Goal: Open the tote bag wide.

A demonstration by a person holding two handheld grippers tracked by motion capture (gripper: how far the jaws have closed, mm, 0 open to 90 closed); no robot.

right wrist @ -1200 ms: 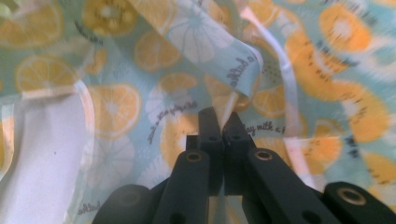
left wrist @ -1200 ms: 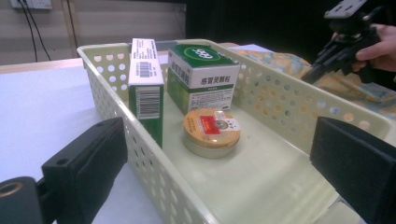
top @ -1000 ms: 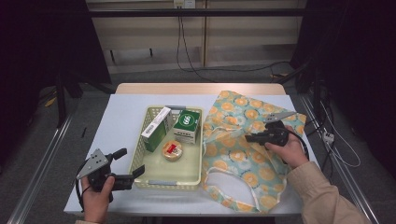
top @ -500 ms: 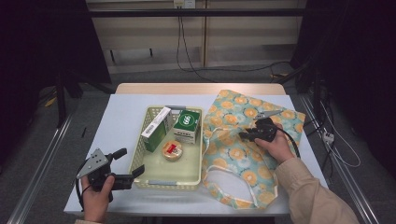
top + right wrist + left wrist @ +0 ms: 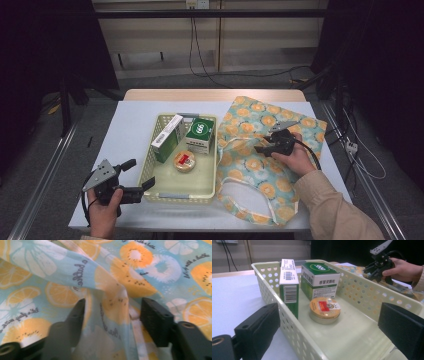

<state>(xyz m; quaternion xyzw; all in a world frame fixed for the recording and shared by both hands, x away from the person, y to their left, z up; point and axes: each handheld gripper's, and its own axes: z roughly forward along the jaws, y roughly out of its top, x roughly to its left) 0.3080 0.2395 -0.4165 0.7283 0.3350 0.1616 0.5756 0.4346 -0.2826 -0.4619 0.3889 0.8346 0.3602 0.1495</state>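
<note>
The fruit-printed light-blue cloth bag [image 5: 260,165] lies flat on the white bench [image 5: 125,130], just right of the pale-yellow perforated plastic basket [image 5: 150,172]. The right claw [image 5: 263,149] rests on the bag, spread wide around a raised fold. The left claw [image 5: 137,178] gapes wide at the basket's near-left corner.

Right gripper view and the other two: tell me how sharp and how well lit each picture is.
Right gripper view: soft blur on the near fold of the orange-slice printed cloth bag between the open right gripper. Left gripper view: sharp on the round gold tin and pale green perforated plastic basket; left gripper jaws blurred. High view: white table evenly lit, surroundings dark.
</note>
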